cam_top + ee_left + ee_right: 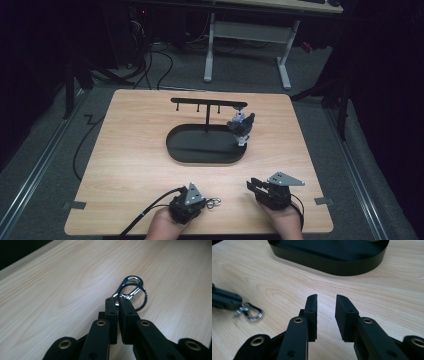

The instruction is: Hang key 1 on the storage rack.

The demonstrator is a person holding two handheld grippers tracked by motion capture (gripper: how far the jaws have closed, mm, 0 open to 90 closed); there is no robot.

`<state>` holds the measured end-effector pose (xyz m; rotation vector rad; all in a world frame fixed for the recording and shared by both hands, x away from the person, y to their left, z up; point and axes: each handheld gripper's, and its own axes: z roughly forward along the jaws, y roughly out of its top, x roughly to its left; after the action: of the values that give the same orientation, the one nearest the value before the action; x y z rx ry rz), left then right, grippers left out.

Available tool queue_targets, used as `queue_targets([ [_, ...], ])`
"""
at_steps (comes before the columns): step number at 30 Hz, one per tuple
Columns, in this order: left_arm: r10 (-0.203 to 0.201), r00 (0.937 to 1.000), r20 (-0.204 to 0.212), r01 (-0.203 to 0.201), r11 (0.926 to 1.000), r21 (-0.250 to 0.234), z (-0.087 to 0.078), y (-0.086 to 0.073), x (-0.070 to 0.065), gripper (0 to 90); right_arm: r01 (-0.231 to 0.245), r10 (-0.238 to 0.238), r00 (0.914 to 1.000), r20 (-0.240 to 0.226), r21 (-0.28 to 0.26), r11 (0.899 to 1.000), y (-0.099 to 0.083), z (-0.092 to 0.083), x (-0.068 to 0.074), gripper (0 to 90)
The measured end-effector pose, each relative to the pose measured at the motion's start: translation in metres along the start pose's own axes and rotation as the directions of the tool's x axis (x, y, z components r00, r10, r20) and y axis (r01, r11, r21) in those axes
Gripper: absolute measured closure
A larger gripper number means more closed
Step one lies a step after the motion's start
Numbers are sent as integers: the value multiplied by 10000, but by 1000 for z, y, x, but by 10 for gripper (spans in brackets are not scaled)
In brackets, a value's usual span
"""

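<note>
One key ring (132,290) is pinched at the near edge of the table (130,145) by the narrow left claw (210,202), one toy (241,127) is judged already hung on the far stand (207,125), so one hanging seems left, while the right claw (325,305) is held wide and empty.

I saw a silver carabiner clip (130,287) with a dark split ring (136,296) threaded on it, lying flat on the tabletop (62,290) near its front edge. Its near end sat pinched between my left gripper (117,301)'s fingers (111,307).
</note>
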<state>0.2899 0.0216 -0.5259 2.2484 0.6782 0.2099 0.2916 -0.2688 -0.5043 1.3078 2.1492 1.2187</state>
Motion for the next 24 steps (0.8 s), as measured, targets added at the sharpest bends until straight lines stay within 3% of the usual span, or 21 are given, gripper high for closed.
queue_targets([
  [1, 242, 9994, 233, -243, 9997, 56, 11, 11, -10, 848, -48, 48, 10000, -1, 11, 10000, 0, -1, -1, 720],
  [2, 242, 9994, 233, -243, 9997, 56, 11, 11, -10, 847, -48, 48, 10000, -1, 11, 10000, 0, -1, -1, 720],
  [4, 643, 9970, 427, -647, 9979, 95, 27, 27, -24, 847, -218, 219, 9997, 62, -58, 9997, -1, -3, -6, 720],
  [10, 950, 9936, 608, -955, 9954, 58, 55, 53, -37, 861, -462, 462, 9989, 53, -124, 9989, -2, -7, -15, 717],
  [13, 992, 9935, 564, -993, 9951, -14, 62, 61, -39, 862, -471, 472, 9989, 58, -104, 9988, -2, -8, -16, 715],
  [18, 900, 9947, 504, -886, 9956, -305, 48, 53, -33, 862, -427, 427, 9991, -26, -63, 9991, -3, -9, -16, 711],
  [21, 601, 9981, 133, -597, 9978, -304, 29, 37, -16, 849, -314, 315, 9995, -76, 129, 9994, -3, -7, -16, 689],
  [24, 185, 9984, -536, -202, 9993, -314, 6, 15, 11, 824, -284, 288, 9995, -104, 285, 9992, -4, -5, -15, 687],
])
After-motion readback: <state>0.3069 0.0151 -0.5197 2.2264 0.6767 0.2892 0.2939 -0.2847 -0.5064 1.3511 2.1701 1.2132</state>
